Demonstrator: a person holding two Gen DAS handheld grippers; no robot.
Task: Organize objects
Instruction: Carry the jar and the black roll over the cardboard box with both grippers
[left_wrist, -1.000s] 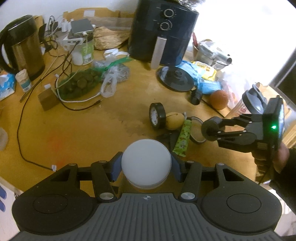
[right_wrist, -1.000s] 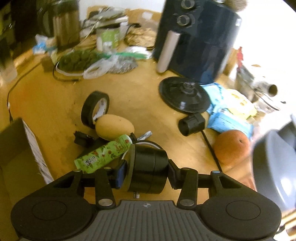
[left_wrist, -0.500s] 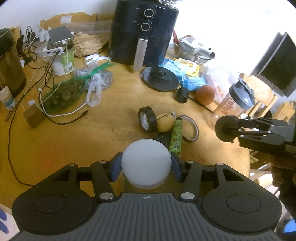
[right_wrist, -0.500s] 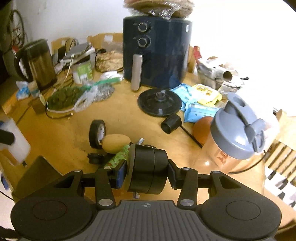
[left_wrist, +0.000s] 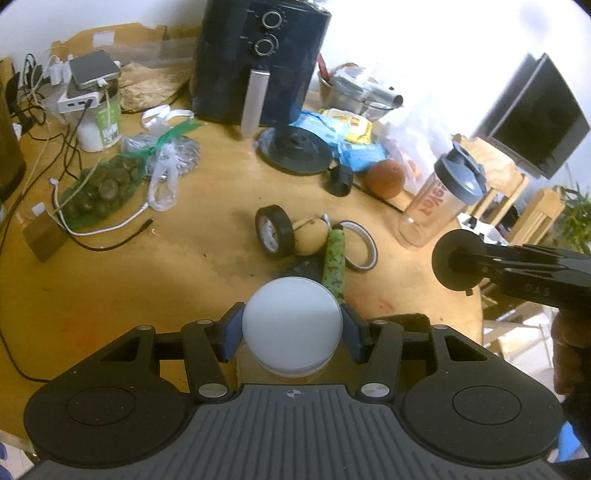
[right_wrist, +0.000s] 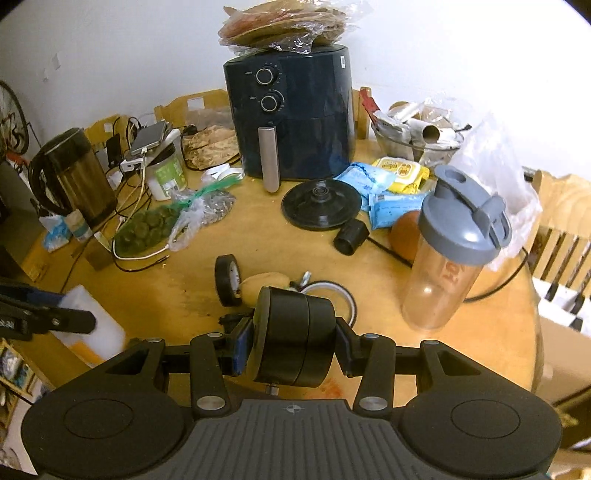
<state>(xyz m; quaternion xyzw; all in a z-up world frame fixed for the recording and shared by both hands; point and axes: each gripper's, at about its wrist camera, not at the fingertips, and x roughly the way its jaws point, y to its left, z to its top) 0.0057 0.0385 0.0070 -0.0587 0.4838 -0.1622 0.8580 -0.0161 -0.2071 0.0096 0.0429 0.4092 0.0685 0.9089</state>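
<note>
The left gripper (left_wrist: 291, 328) is clenched on a white-lidded jar (left_wrist: 291, 328), and the right gripper (right_wrist: 293, 349) is clenched on a black round case (right_wrist: 293, 341). Both things are held above the wooden table (left_wrist: 155, 288), on the near side of the air fryer (right_wrist: 291, 110), well apart from it. The jar looks like smooth, stiff plastic, so it may slip; I judge the hold across its lid rim is the correct place. The black case seems hard and rather light, made of two halves, and the pads press on its flat faces, which should keep it closed. A potato (left_wrist: 310, 236), black tape (left_wrist: 273, 230) and a shaker bottle (right_wrist: 450, 254) lie between the fryer and the grippers.
</note>
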